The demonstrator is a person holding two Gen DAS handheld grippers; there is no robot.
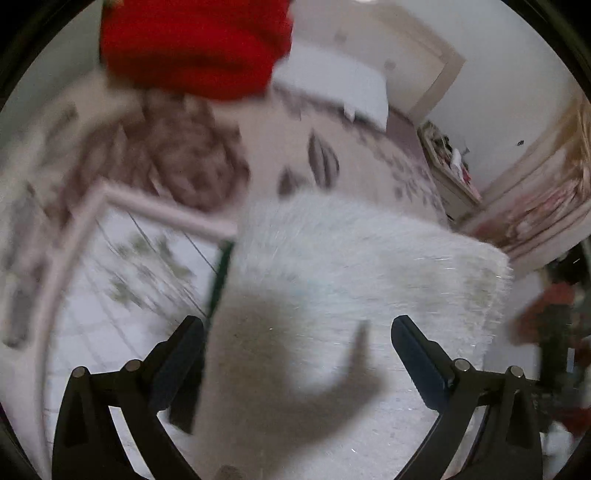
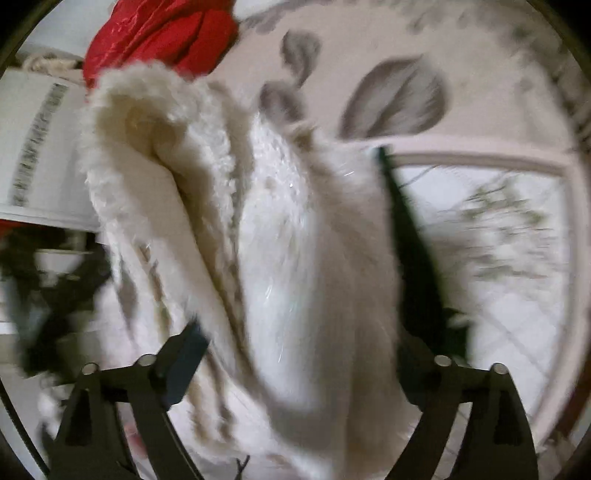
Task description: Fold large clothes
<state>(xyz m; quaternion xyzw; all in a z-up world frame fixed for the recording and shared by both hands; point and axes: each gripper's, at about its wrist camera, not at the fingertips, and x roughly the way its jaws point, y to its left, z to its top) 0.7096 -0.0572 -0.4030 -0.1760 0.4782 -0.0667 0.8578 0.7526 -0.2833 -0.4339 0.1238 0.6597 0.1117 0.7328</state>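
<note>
A white fluffy garment point(image 1: 362, 266) lies folded on the patterned bedspread point(image 1: 258, 147). My left gripper point(image 1: 297, 328) is open just above the garment's near part, with nothing between its fingers; its shadow falls on the fabric. In the right wrist view the same white garment point(image 2: 280, 236) is bunched in thick folds and fills the gap of my right gripper point(image 2: 299, 336). The jaws stand wide apart around the fabric, and its right fingertip is hidden by fleece. A dark green garment edge point(image 2: 410, 243) shows beside the white one.
A red garment point(image 1: 192, 44) lies at the far side of the bed, also in the right wrist view point(image 2: 155, 33). A white pillow point(image 1: 332, 85) lies beyond. A quilted white sheet point(image 1: 140, 273) with pink border lies to one side. A dresser point(image 1: 450, 166) stands by the wall.
</note>
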